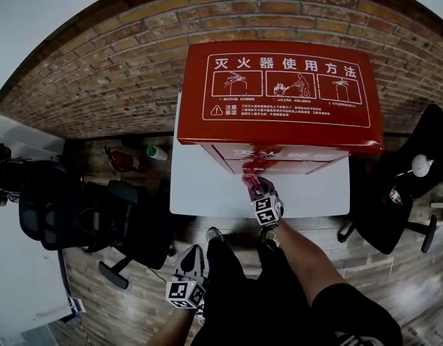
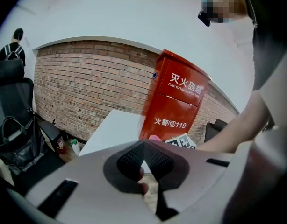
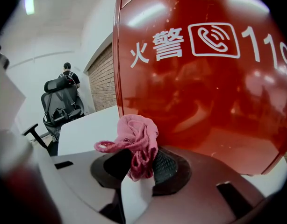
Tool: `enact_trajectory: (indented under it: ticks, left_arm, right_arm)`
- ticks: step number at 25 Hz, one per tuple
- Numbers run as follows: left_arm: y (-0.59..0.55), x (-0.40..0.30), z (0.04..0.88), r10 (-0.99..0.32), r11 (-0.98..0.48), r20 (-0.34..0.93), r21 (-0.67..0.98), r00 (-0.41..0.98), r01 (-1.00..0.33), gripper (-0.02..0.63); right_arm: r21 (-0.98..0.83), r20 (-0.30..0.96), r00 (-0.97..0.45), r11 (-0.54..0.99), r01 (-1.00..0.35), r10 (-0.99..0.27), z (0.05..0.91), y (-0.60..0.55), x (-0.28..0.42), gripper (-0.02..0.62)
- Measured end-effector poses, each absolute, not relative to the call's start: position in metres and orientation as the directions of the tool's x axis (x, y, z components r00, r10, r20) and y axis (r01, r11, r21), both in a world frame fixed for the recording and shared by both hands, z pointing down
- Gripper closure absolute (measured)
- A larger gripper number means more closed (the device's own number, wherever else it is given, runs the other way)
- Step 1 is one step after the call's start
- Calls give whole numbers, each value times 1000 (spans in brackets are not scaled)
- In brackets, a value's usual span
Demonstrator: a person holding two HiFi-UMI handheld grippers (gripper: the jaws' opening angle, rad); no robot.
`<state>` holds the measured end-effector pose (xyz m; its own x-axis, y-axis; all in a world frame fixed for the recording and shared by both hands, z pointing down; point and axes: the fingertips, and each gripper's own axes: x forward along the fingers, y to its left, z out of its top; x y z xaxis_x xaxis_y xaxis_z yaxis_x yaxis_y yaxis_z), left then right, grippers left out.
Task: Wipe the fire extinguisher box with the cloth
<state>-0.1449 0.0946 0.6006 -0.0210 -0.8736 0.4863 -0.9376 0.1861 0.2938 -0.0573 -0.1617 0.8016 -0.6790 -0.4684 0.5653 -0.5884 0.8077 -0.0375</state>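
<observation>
Box (image 1: pixel 279 92): red, upright on the far part of a white table (image 1: pixel 200 189) before a brick wall (image 1: pixel 99 71). Cloth (image 3: pixel 139 139): pink, bunched, against the box's lower front below the "119" print, gripped in the clenched jaws of the right gripper (image 3: pixel 141 164). Left gripper (image 2: pixel 143 146): low beside the person's leg (image 1: pixel 229 280), well apart from the table, jaws closed together on nothing.

In the right gripper view the fire extinguisher box (image 3: pixel 204 78) is running off the top and right edges — its number getting clipped — while the bunched cloth (image 3: pixel 136 134) is hiding the right gripper's (image 3: pixel 139 164) jaw tips.
</observation>
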Motion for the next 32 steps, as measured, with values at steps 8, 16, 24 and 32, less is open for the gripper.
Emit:
enact_trajectory:
  ticks: [8, 16, 24, 32]
  left_arm:
    - [88, -118, 597, -876, 185, 482, 283, -27, -941, 591]
    - [79, -89, 598, -877, 161, 481, 289, -2, -944, 591]
    - [69, -66, 601, -877, 128, 479, 295, 31, -947, 591]
    - [54, -44, 602, -878, 99, 475, 304, 61, -948, 591]
  right_arm:
    - [-32, 565, -679, 810, -586, -468, 800, -169, -29, 479]
    - [-31, 565, -671, 801, -598, -480, 803, -176, 1, 479]
    - [-28, 564, -660, 787, -616, -496, 802, -185, 37, 479]
    - [-18, 567, -646, 776, -630, -511, 801, -195, 74, 479]
